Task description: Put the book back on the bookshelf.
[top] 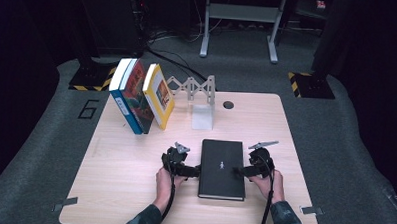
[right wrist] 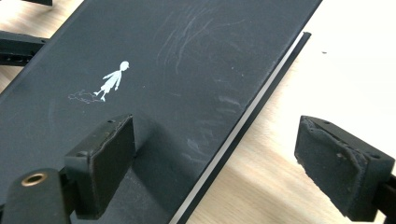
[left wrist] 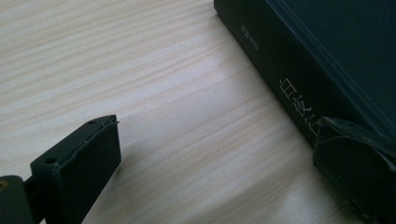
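We see a black hardcover book (top: 222,169) lying flat on the light wooden table (top: 119,174), between our two grippers. Our left gripper (top: 194,170) sits at the book's spine side. In the left gripper view its jaws stand wide apart: one hangs over bare wood, the other is up against the spine with its pale lettering (left wrist: 299,107), and nothing is clamped between them. Our right gripper (top: 237,170) comes in from the opposite, page-edge side. In the right gripper view its jaws are also spread wide, one above the cover just below the small white figure (right wrist: 113,80), the other over the table beyond the page edge; they grip nothing. Well beyond both grippers, three books (top: 141,96) lean together, near a grey folding rack (top: 193,87).
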The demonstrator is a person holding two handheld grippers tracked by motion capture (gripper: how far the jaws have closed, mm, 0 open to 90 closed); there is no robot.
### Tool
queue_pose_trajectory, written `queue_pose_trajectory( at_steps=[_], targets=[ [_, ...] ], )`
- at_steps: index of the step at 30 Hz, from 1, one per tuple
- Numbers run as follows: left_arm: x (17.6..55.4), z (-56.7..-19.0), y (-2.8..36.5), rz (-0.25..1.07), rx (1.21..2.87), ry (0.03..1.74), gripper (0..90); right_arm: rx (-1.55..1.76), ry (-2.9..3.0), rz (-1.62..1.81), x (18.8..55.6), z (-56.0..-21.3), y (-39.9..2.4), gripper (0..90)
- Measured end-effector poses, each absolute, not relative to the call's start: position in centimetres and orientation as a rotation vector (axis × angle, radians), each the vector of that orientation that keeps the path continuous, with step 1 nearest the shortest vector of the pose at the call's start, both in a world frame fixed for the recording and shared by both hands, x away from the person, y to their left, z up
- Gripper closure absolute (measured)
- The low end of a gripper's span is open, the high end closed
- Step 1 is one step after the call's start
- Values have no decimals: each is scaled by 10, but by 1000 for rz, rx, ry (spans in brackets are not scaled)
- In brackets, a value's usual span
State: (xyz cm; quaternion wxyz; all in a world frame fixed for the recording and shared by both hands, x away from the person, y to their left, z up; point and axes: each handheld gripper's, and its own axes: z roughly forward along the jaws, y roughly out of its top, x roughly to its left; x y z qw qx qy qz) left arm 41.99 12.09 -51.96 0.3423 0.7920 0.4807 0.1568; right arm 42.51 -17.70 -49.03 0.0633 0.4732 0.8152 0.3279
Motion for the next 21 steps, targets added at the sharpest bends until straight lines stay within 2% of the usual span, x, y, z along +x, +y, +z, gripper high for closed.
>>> queue_pose_trajectory(
  at_steps=[21],
  targets=[
    [435,-520,98,385,2060,1249,7,1475,2423,960,437,-488,-200,123]
  ],
)
